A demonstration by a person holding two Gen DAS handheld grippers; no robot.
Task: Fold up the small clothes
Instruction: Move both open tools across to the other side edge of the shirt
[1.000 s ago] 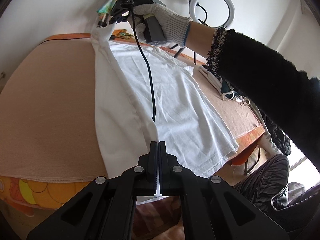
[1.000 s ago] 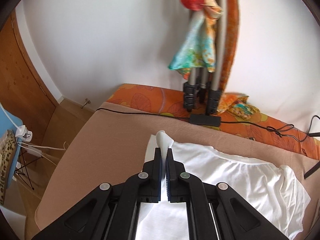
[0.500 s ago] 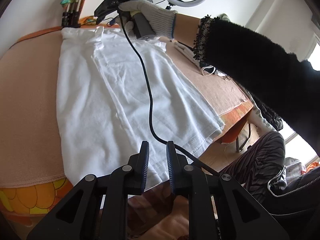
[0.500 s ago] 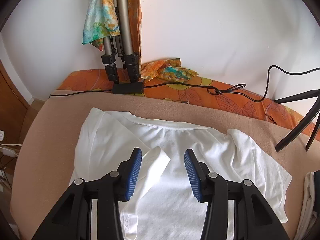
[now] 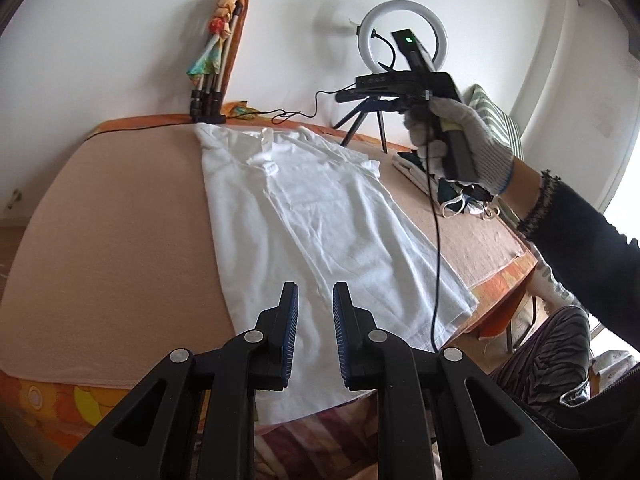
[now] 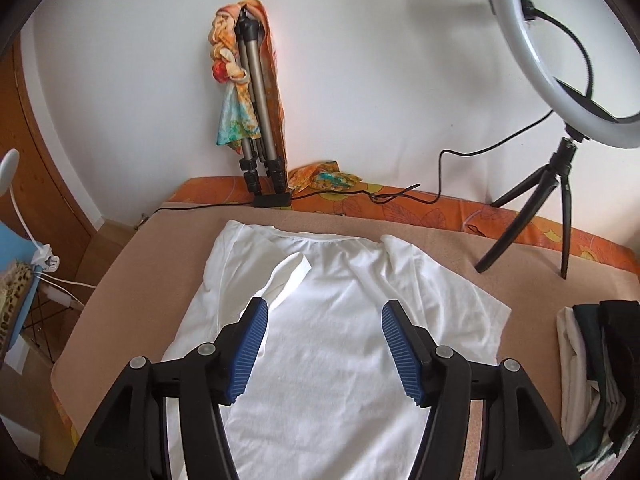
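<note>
While its blue-ribbed fingers (image 6: 248, 350) are spreading wider with nothing between them, the right gripper (image 6: 324, 312) hangs above the upper part of the white T-shirt (image 6: 320, 360). The left gripper (image 5: 313, 294) has its fingers (image 5: 290, 320) a narrow gap apart, gripping nothing, over the shirt's near hem. The shirt lies flat on the tan blanket (image 5: 120, 240), collar toward the far wall, its left sleeve (image 6: 290, 274) folded inward. At right, a gloved hand (image 5: 464, 140) holds the right gripper's handle. A ring light (image 6: 560, 52) stands far right; a pile of clothes (image 6: 596, 364) lies at the right edge.
</note>
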